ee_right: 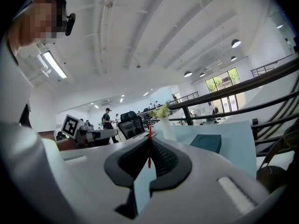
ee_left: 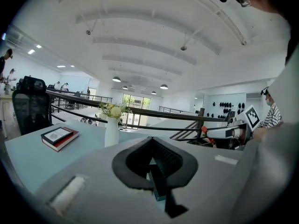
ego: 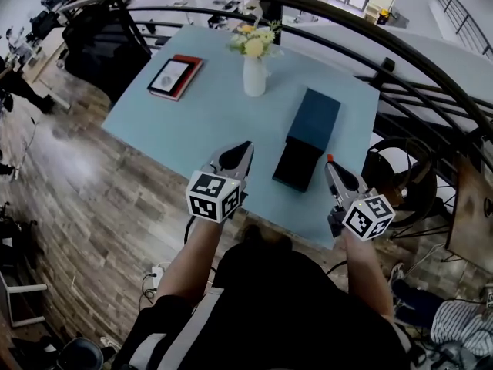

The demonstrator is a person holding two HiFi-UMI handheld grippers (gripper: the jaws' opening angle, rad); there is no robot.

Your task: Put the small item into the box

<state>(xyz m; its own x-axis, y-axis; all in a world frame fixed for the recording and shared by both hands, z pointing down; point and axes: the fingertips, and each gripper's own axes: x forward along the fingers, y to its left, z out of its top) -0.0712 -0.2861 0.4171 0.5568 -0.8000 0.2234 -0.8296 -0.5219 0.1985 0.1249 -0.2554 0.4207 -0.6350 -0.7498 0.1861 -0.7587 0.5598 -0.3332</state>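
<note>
A dark teal box [ego: 314,114] lies on the light blue table [ego: 200,114], with a darker open part [ego: 299,164] sticking out toward me. My right gripper [ego: 330,161] hovers just right of that part, over the table's near edge. It is shut on a small thin red item [ee_right: 149,146], which shows as an orange-red speck [ego: 330,158] at the tips. My left gripper [ego: 245,147] is left of the box, shut with nothing in it. In the right gripper view the box [ee_right: 205,143] lies ahead to the right of the right gripper [ee_right: 149,138]. The left gripper [ee_left: 150,140] points across the table.
A white vase of flowers [ego: 254,72] stands behind the box. A red-edged book [ego: 176,76] lies at the table's far left. A dark curved railing [ego: 385,45] runs beyond and to the right. Wood floor lies to the left, and an office chair [ee_left: 30,104] stands past the book.
</note>
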